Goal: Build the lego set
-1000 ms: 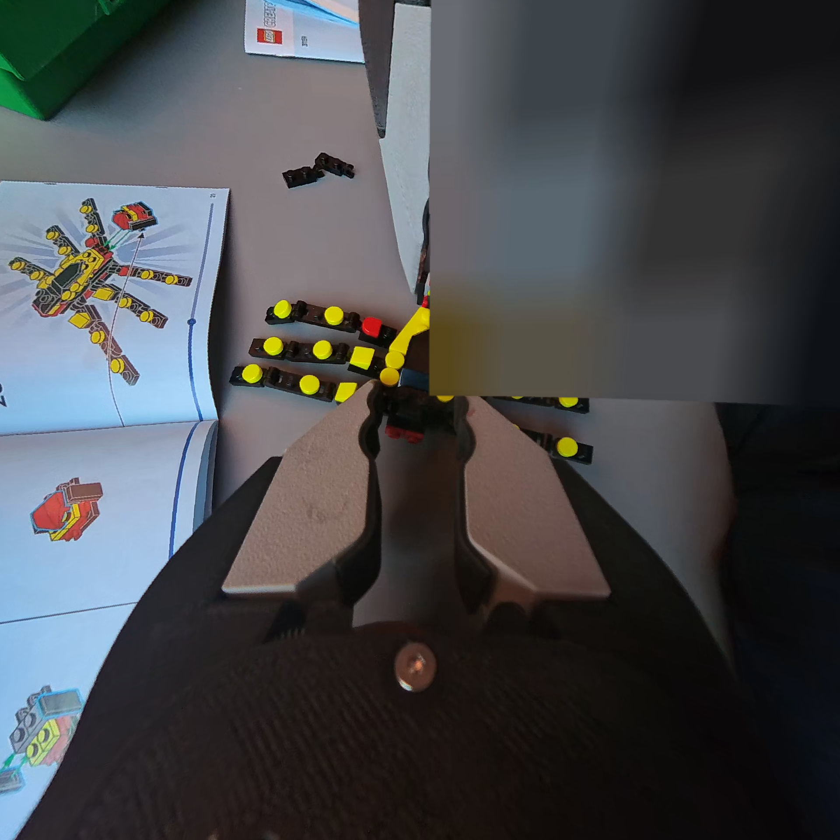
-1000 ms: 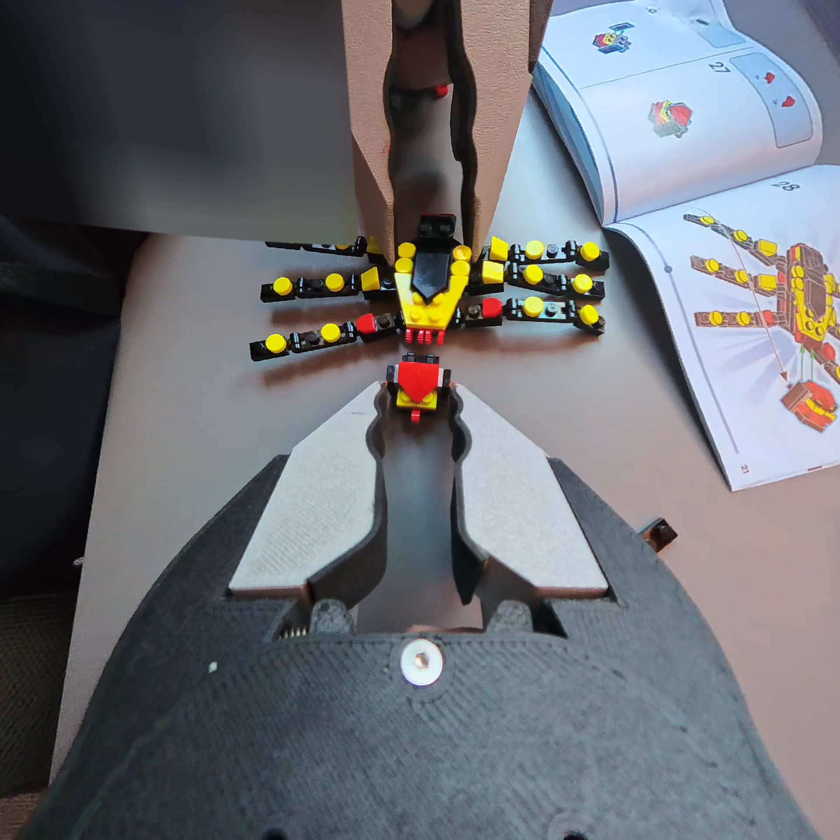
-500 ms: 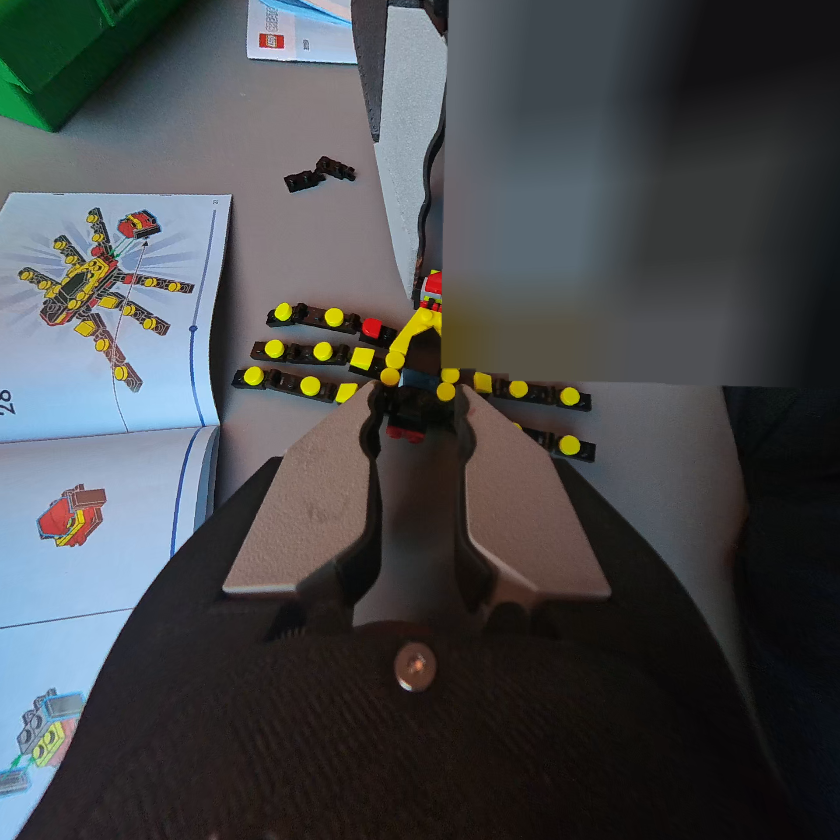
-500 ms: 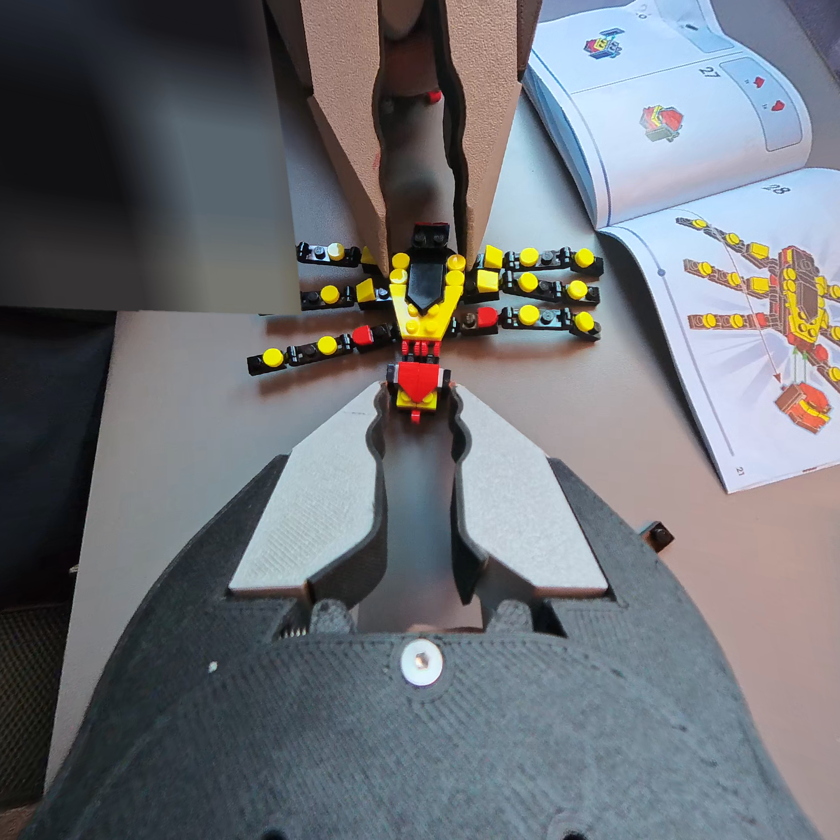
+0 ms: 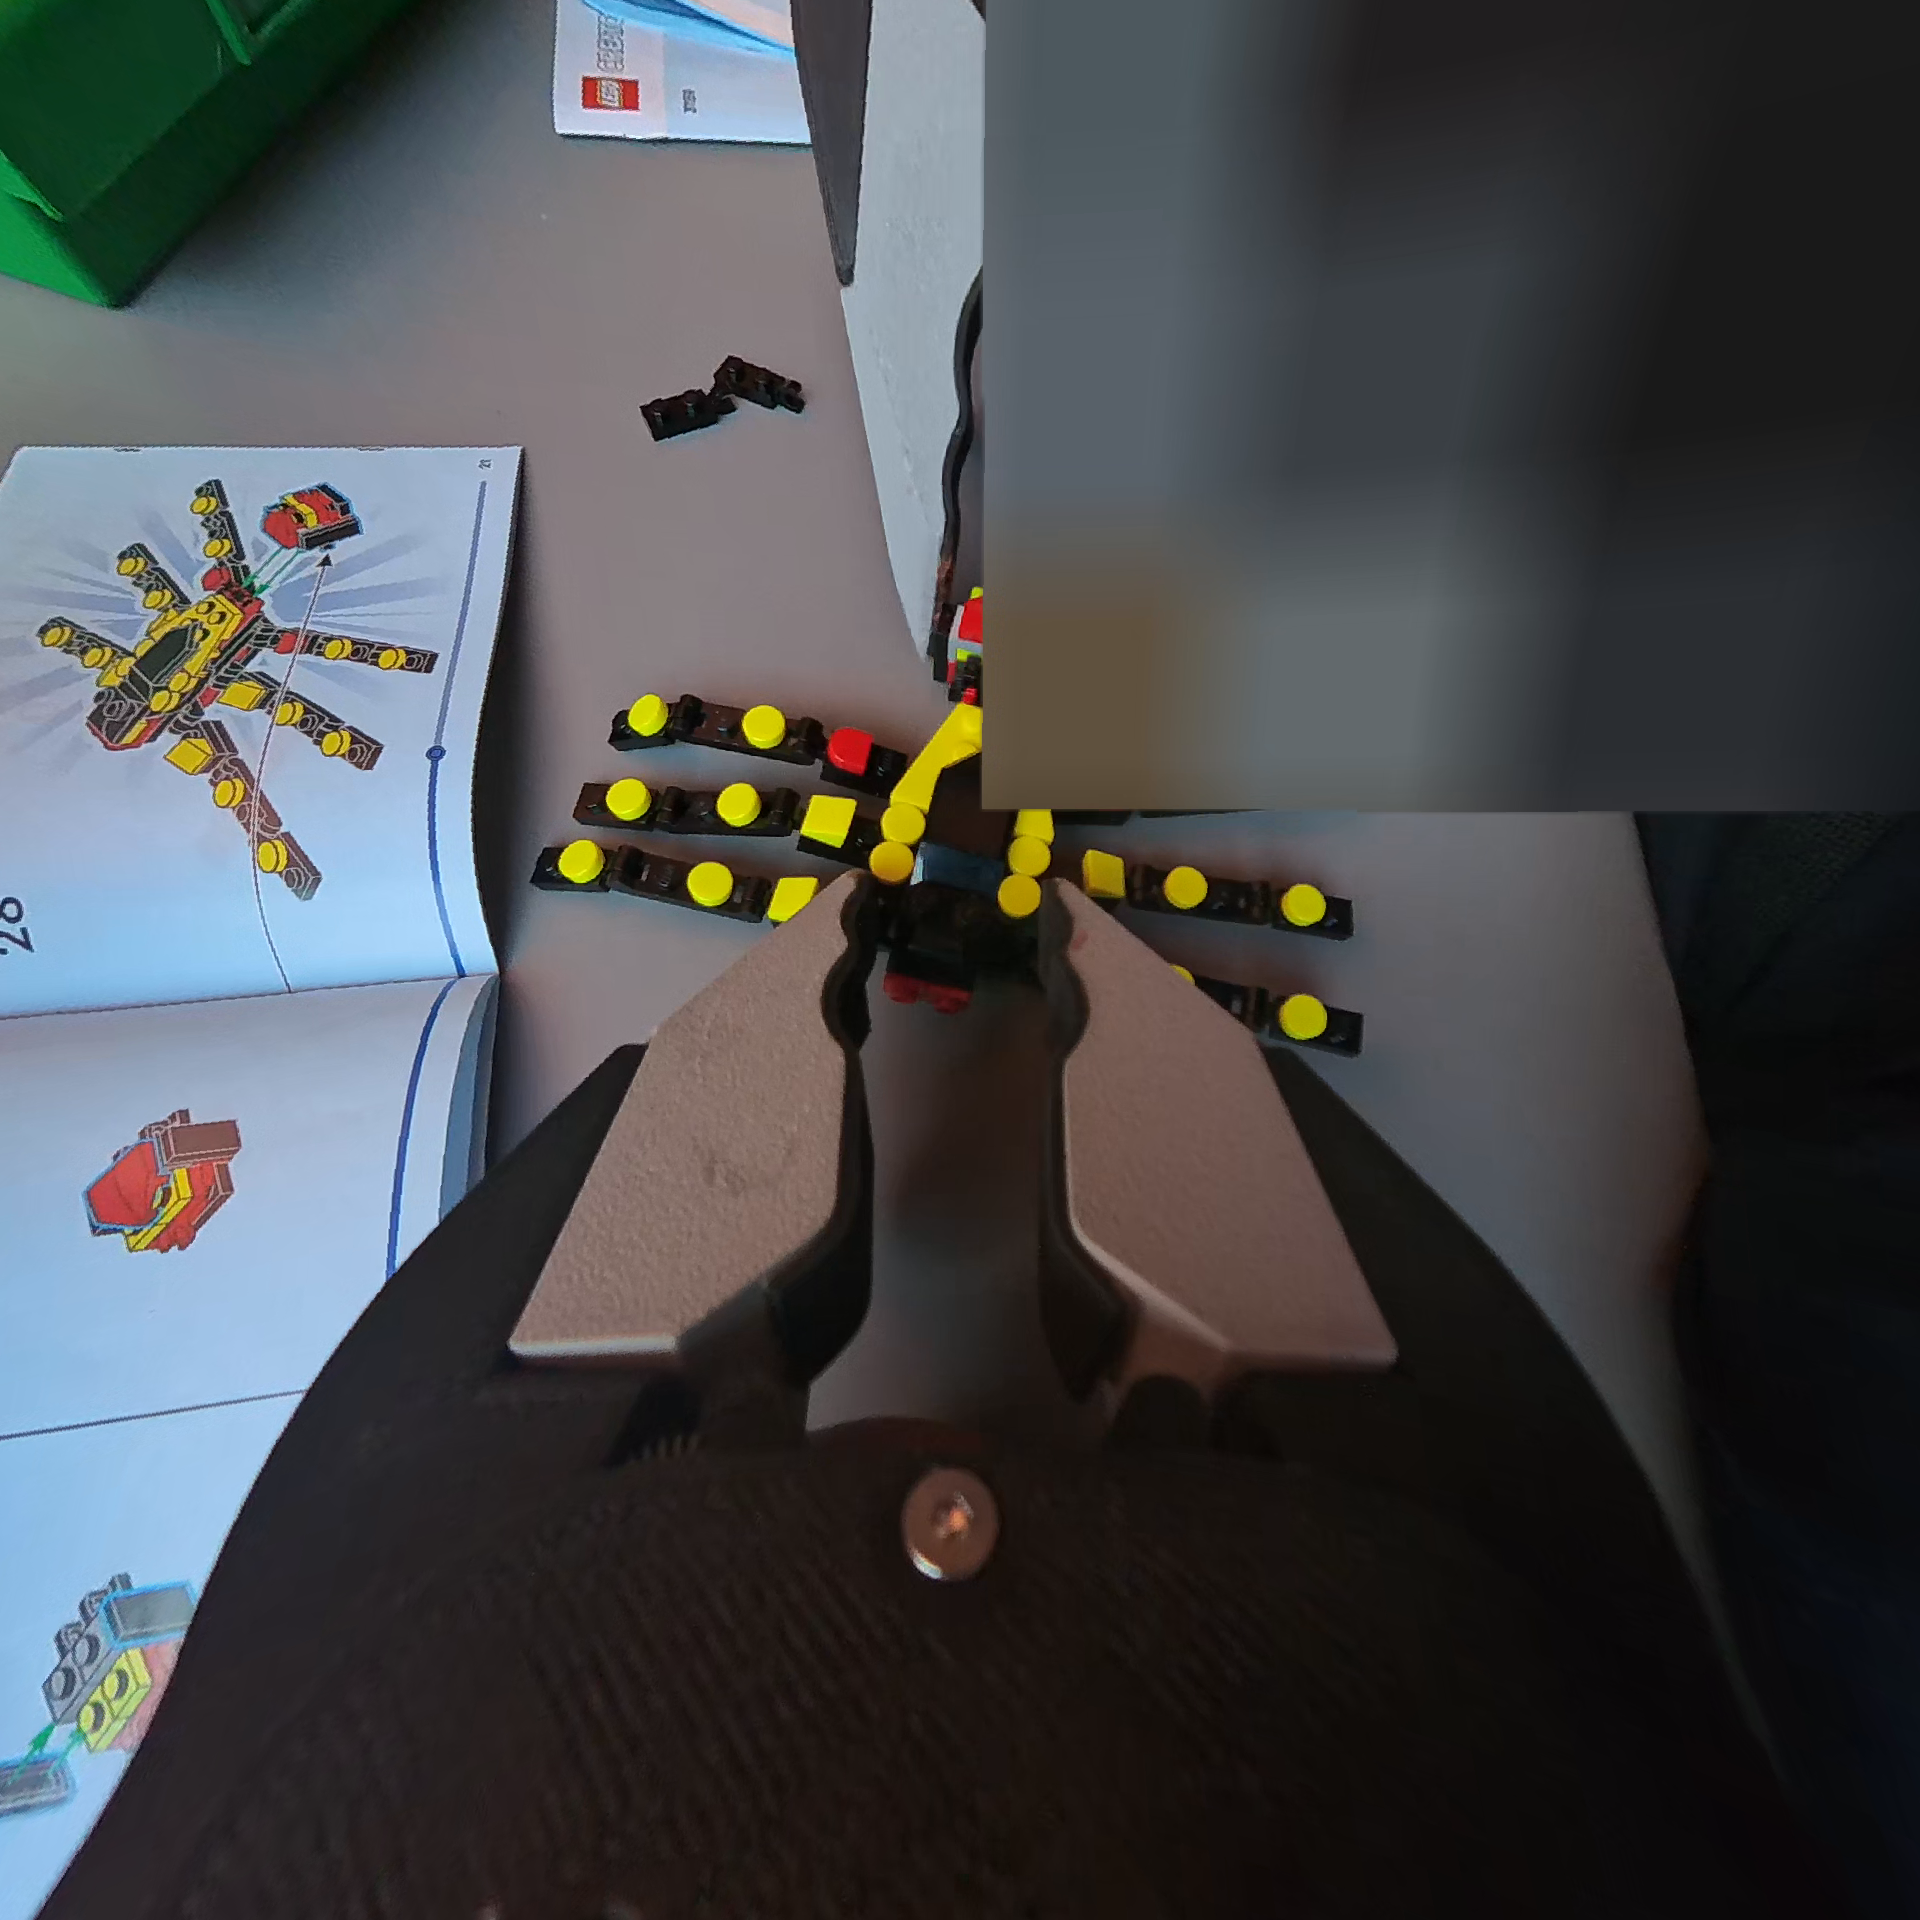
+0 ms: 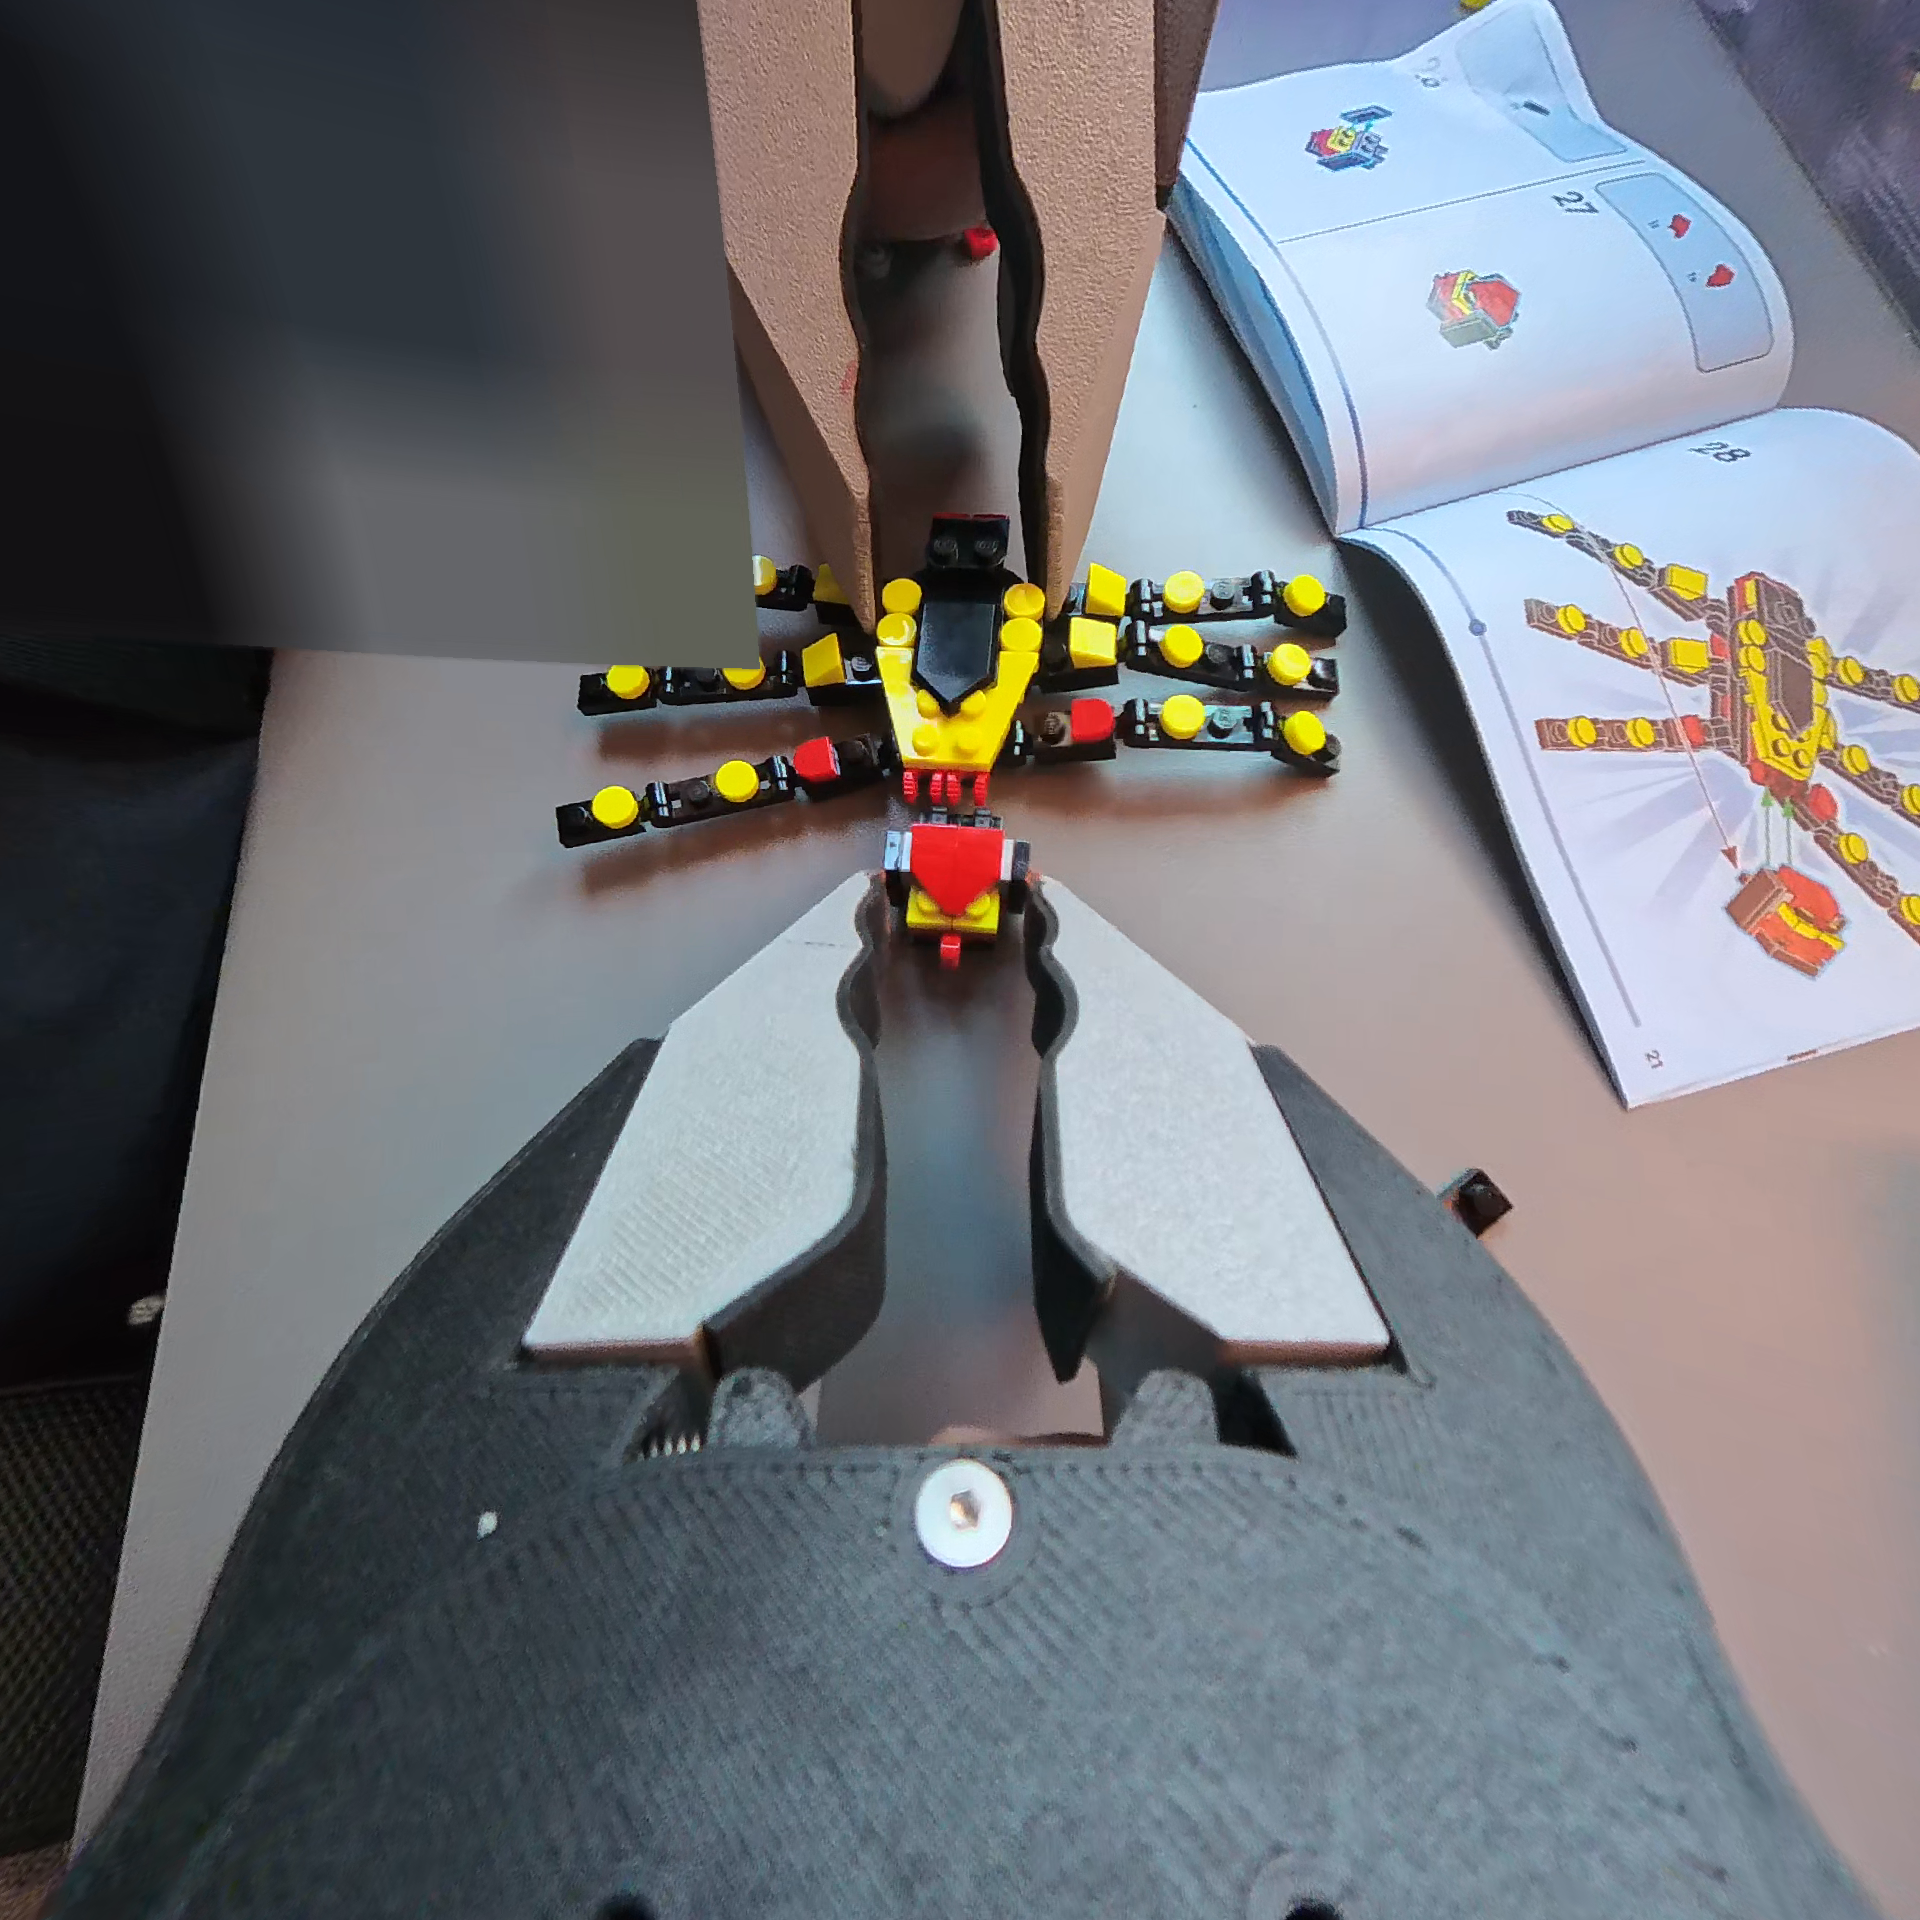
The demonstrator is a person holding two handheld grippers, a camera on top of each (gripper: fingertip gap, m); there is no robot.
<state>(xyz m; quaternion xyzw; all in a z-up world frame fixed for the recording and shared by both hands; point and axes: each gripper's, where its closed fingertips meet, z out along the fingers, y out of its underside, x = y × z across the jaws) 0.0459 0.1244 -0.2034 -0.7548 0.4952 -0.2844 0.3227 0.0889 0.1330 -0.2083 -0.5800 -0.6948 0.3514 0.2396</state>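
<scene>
Both grippers are working head-on: right gripper [image 6: 954, 902] is pinching the small red-and-yellow head piece [image 6: 954, 875] between its tips, left gripper [image 6: 961, 597] is closing on the rear of the spider body [image 6: 954, 681], clamping it flat so it is not sliding when the head gets pushed on. Head piece is sitting just in front of the red clips at the body's nose, apart by a thin gap, lined up with them; joining looks like the next step, not yet done. Spider is lying near the tabletop [image 6: 416, 935] edge that borders the dark area, legs spread both sides. Open instruction booklet [image 6: 1621, 644] is lying beside it toward the opposite edge, showing this very step. Loose black pieces [image 5: 722, 397] and a green box [image 5: 135, 135] are sitting farther out, toward a corner.
</scene>
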